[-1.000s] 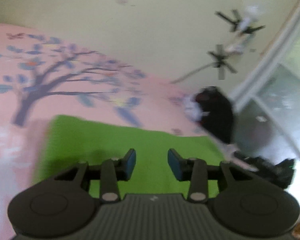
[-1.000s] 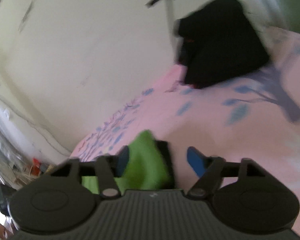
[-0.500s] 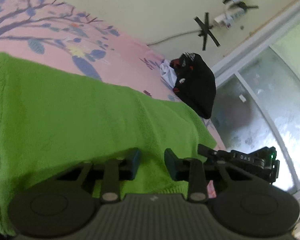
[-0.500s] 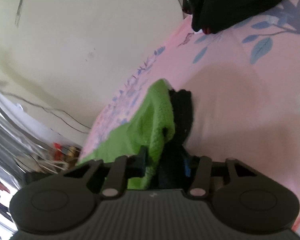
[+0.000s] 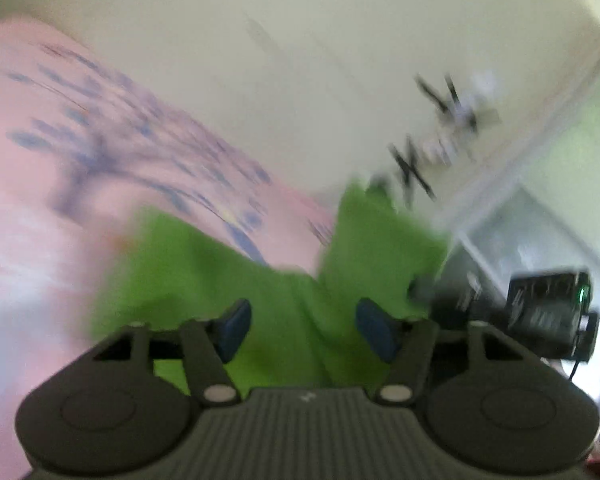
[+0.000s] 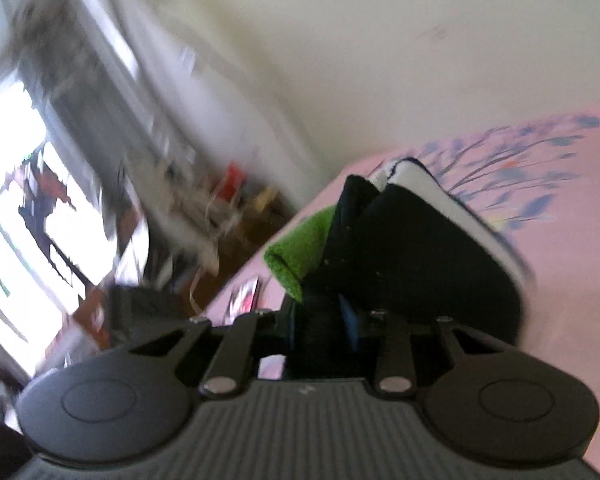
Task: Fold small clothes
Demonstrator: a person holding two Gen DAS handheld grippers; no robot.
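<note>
A green knitted garment (image 5: 204,264) lies on the pink bed sheet (image 5: 28,184), with one end lifted up at the right (image 5: 376,248). My left gripper (image 5: 302,330) is open just above the garment, with nothing between its blue pads. My right gripper (image 6: 320,320) is shut on the green garment (image 6: 300,248), whose rolled edge sticks out to the left of the jaws. A black and white garment (image 6: 420,248) lies just beyond the right gripper. Both views are blurred by motion.
A cream wall (image 5: 260,60) runs behind the bed. A black device with a green light (image 5: 548,308) sits at the right in the left wrist view. Beyond the bed edge a bright window (image 6: 28,208) and floor clutter (image 6: 220,208) show in the right wrist view.
My left gripper has opened and pulled back from the green garment. My right gripper, shut on the garment's end, has lifted and swung, turning its view toward the window.
</note>
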